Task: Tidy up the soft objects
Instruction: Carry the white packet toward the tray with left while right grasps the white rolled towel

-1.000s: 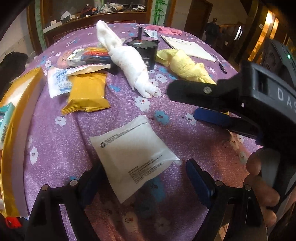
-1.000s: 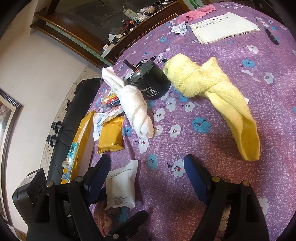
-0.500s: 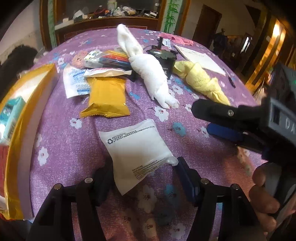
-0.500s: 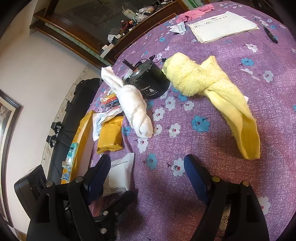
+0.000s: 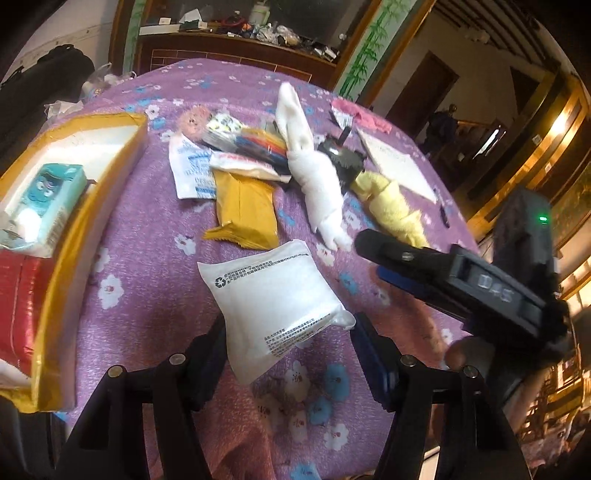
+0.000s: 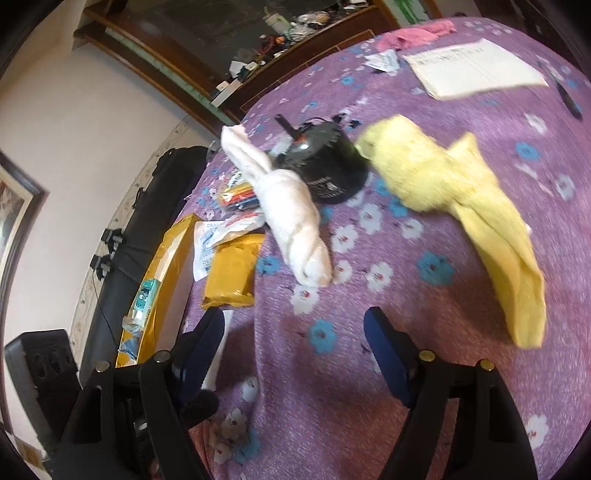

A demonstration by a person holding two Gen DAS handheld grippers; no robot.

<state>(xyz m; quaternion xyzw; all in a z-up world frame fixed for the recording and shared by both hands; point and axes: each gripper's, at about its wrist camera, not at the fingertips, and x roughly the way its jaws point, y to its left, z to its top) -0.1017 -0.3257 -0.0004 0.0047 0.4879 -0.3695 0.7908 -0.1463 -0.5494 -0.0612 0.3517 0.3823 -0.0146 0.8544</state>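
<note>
A white plastic packet [image 5: 273, 291] with printed text sits between the fingers of my left gripper [image 5: 290, 332], which is shut on its lower end and holds it just above the purple flowered tablecloth [image 5: 147, 258]. My right gripper [image 6: 291, 325] hovers over bare cloth, jaws closing with nothing between them; the left wrist view shows it at the right [image 5: 376, 258]. Ahead lie a rolled white towel [image 6: 291, 218] and a twisted yellow towel [image 6: 461, 199]. A yellow packet [image 5: 247, 210] lies beyond the white one.
A yellow-rimmed box [image 5: 92, 206] at the left holds a teal tissue pack [image 5: 44, 199] and a red pack [image 5: 18, 302]. A black motor [image 6: 325, 162], more packets [image 5: 192, 170], a paper sheet [image 6: 472, 70], a pen [image 6: 569, 96] and a pink cloth [image 6: 413, 35] lie farther back.
My left gripper's jaws closed onto the white packet, then rose and rolled with it. The right gripper stayed about where it was, its jaws slightly narrower.
</note>
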